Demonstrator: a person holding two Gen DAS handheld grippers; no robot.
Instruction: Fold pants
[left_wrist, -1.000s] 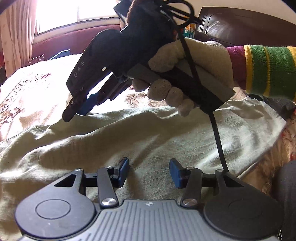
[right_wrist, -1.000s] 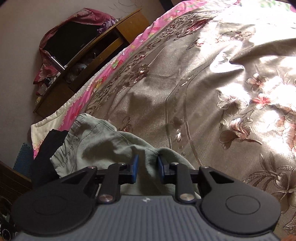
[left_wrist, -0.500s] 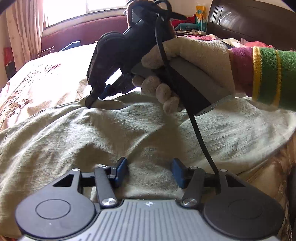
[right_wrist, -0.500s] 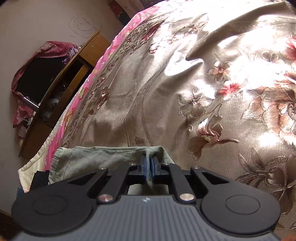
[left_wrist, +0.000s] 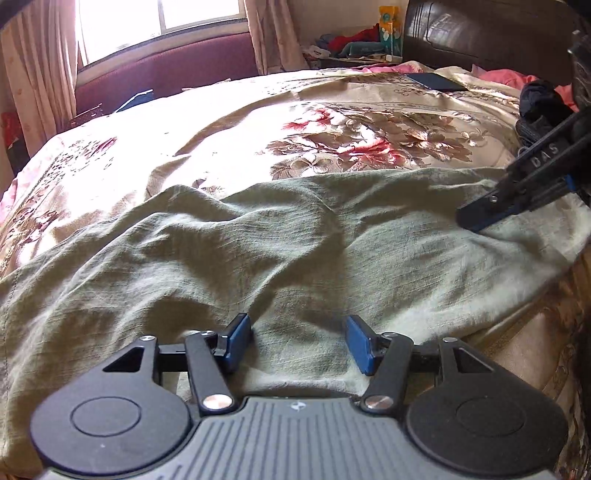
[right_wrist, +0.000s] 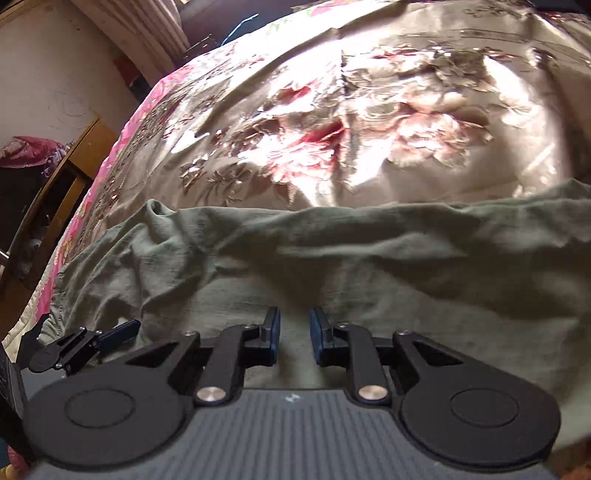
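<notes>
Over pants (left_wrist: 295, 236), both grippers down-tilted

Pants (left_wrist: 288, 236): olive-green, wrinkled, spread flat on the bed, under and ahead of both tongs.

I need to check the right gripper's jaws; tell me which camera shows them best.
The right wrist view: the right gripper sits centred, its jaws slightly apart and opening above the green pants, nothing between them. The left wrist view shows it side-on at the frame's right edge.
</notes>
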